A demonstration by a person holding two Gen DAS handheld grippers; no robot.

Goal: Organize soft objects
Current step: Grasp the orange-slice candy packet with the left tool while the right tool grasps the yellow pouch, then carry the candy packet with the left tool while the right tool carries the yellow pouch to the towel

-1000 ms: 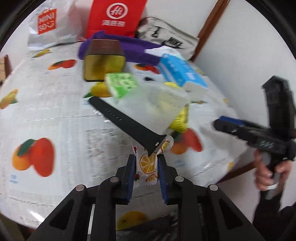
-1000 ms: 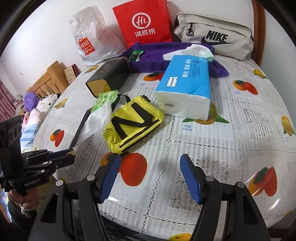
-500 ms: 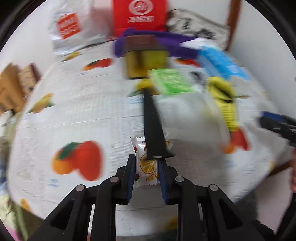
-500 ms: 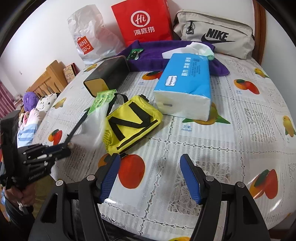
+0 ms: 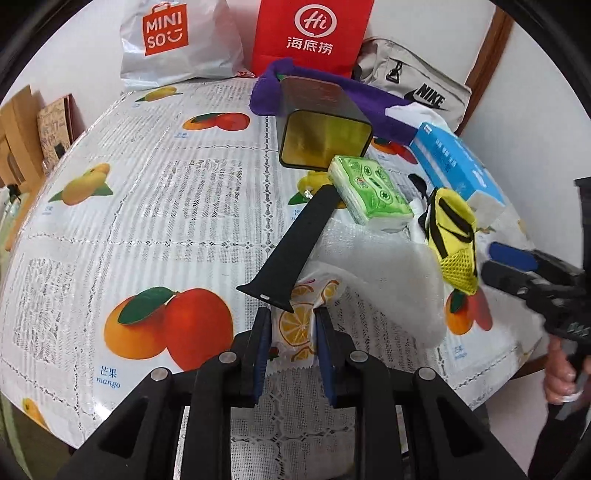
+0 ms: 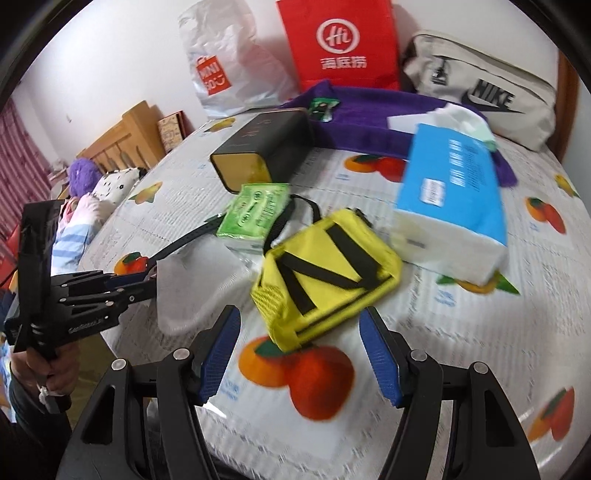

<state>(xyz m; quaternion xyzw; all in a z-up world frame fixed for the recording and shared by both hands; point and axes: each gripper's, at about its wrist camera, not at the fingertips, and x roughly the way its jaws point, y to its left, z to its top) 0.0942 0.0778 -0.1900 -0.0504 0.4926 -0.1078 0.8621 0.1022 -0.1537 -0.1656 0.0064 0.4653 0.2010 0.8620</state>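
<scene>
the left gripper (image 5: 291, 332) is closed on a small white packet printed with orange slices (image 5: 295, 325) near the front edge of the table (image 5: 147, 221), whose cloth is printed with fruit. a black watch strap (image 5: 295, 243) runs from just above the packet up toward a green tissue pack (image 5: 369, 192), and a sheet of white wrap (image 5: 388, 284) is spread just right of the strap, with the packet's far end touching it. the right gripper (image 6: 299, 354) has its jaws wide apart with nothing between them — it hangs over a printed mango just in front of the yellow pouch with black straps (image 6: 328, 273), not touching it. the pouch lies between the green tissue pack and a blue tissue box (image 6: 450, 199). behind these sit a black and gold tin (image 6: 266, 147) on its side, a purple towel (image 6: 369, 110), a white shopping bag (image 5: 177, 40), a red paper bag (image 5: 310, 33) and a grey sports bag (image 6: 480, 88) against the wall — in the right view the left hand (image 6: 48, 373) shows at the left edge, gripping its tool's handle.
</scene>
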